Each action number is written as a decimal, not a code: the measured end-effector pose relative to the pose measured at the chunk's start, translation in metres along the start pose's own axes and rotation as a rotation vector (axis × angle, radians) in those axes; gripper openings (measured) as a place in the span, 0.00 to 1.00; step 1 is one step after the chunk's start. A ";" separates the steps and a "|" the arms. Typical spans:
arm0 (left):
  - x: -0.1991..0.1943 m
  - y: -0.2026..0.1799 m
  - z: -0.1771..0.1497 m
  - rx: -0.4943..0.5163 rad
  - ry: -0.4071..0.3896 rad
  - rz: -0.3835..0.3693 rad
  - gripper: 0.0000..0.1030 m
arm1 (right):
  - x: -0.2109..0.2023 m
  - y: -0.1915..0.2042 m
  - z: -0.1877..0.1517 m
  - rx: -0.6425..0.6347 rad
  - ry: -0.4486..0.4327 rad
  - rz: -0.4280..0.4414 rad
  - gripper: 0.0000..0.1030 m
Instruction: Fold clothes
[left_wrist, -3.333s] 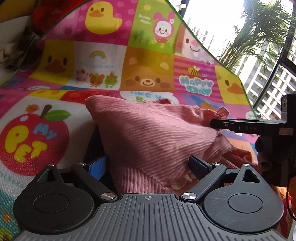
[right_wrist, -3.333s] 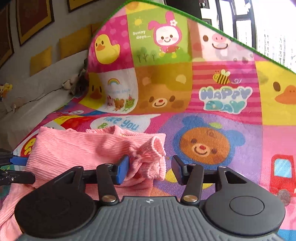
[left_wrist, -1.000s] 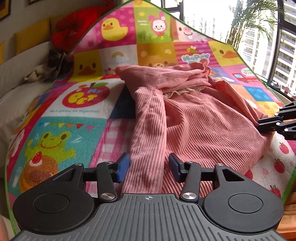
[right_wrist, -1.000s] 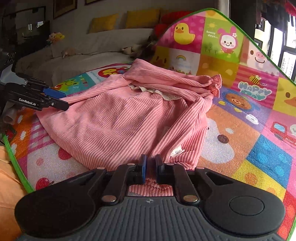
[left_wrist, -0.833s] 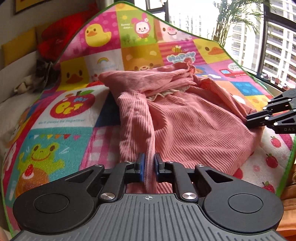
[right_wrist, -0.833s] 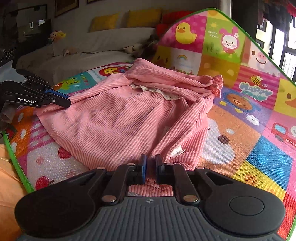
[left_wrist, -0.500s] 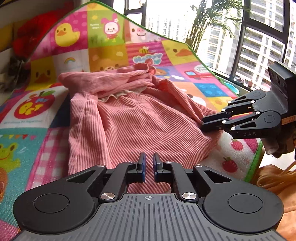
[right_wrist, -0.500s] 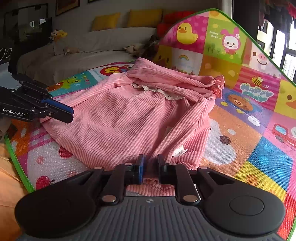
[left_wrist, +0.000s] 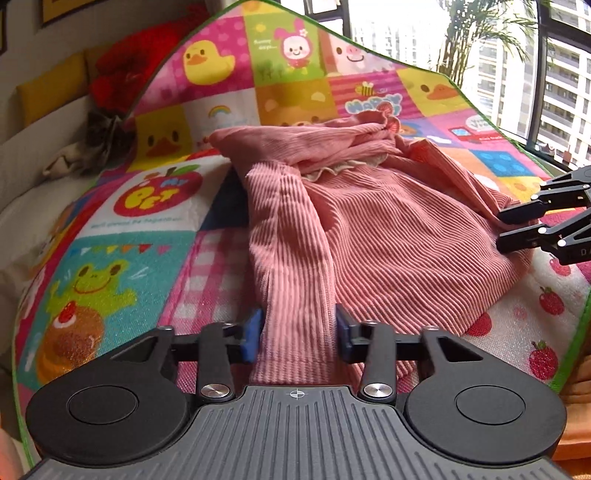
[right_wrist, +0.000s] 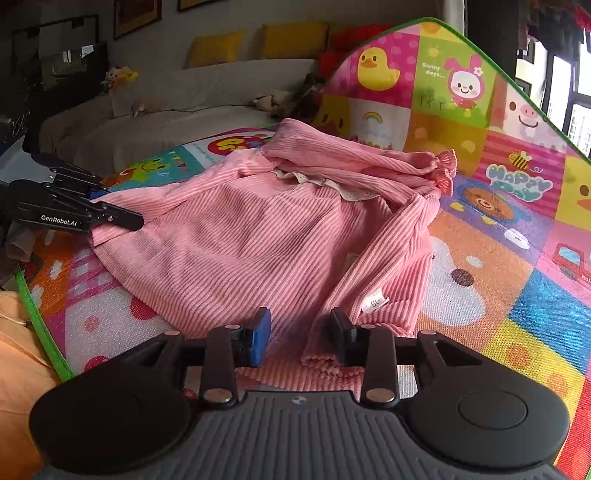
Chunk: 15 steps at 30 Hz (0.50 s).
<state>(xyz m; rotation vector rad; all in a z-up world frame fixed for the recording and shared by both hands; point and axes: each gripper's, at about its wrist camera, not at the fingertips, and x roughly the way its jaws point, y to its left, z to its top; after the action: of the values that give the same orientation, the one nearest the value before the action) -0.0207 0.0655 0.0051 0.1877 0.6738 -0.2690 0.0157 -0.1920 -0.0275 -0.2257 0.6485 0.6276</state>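
One pink corduroy garment (left_wrist: 388, 240) lies rumpled in the middle of the cartoon play mat (left_wrist: 110, 266), and it is half folded already: the sleeves are bunched across the top, with the frilled cuffs (right_wrist: 445, 166) lying toward the mat's raised far edge. A cream lace trim (right_wrist: 332, 186) peeks out just under that bundle. A small white label (right_wrist: 375, 303) sticks out of the hem on the side nearest the mat's white bear patch.

Now the tools. At the mat's near edge, the left gripper (left_wrist: 297, 332) straddles a long raised fold of the garment. Its blue pads stand apart on either side of the fold and the jaws are closing in on it; I cannot tell whether the pads touch the cloth. The right gripper (right_wrist: 299, 328) sits over the hem further along that same near edge of the mat. Its jaws are opening, the cloth lies loose between them, and neither pad presses on it.

Further out, an orange cloth (right_wrist: 18, 369) sits just off the mat's green border. A pale sofa (right_wrist: 184, 122) with yellow cushions (right_wrist: 291, 35) stands beyond the mat, and a palm (left_wrist: 480, 22) shows behind the mat's raised edge
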 end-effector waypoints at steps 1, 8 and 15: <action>-0.004 -0.001 0.002 0.011 -0.013 -0.007 0.09 | 0.000 0.000 0.000 0.001 0.000 0.000 0.35; -0.013 -0.024 0.015 0.059 -0.048 -0.149 0.07 | 0.001 0.002 0.002 -0.008 0.009 0.005 0.41; 0.006 -0.027 0.006 0.006 0.026 -0.243 0.11 | 0.000 0.004 0.007 -0.016 0.027 0.013 0.43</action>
<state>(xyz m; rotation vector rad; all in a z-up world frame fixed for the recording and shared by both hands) -0.0209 0.0375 0.0031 0.1150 0.7227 -0.5018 0.0161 -0.1863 -0.0221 -0.2450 0.6716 0.6436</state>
